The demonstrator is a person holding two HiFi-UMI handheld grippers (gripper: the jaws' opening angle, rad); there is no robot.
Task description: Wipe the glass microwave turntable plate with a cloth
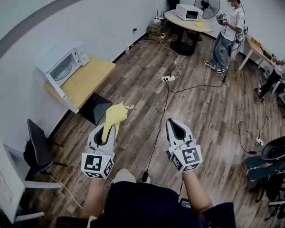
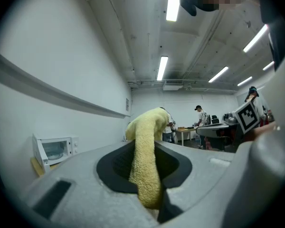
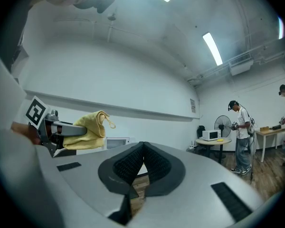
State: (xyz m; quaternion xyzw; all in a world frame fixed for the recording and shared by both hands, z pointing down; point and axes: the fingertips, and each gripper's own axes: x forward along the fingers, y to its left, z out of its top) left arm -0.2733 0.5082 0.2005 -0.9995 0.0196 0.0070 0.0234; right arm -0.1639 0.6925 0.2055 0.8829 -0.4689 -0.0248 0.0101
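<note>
Two tools low in the head view, held level above a wooden floor (image 1: pixel 209 113). At left, the left tool (image 1: pixel 107 128), clamped on a yellow cloth (image 1: pixel 115 115) with most of it flopping out past the tips. At right, the right tool (image 1: pixel 175 125), pressed together on nothing. Far left by the wall, a microwave (image 1: pixel 64 63) with its door swung open on a wooden table (image 1: pixel 90 77). Inside, what looks like the glass turntable plate (image 1: pixel 61 71), well apart from both tools. By that reading, wiping not yet begun. Along the way there: a black chair (image 1: pixel 36 144) near left, a dark panel (image 1: pixel 95 107) under the table edge, and a power strip (image 1: pixel 168 78) with cables (image 1: pixel 162 113) trailing toward the feet. Likely trouble: catching a foot on a cable, or clipping the open door on the reach in.

In the left gripper view, the cloth pinched as a thick roll, loose end draped over the front. Risk: a narrow bite, hence a slip-out under wiping pressure, or the plate skating with nothing steadying it.

In the right gripper view, ribbed pads (image 3: pixel 128 164) meeting, nothing between. Far right, a round table (image 3: pixel 210 141) bearing a second microwave (image 3: pixel 211 135), a fan (image 3: pixel 222 124) and a standing person (image 3: pixel 241 137), all clear of the route.
</note>
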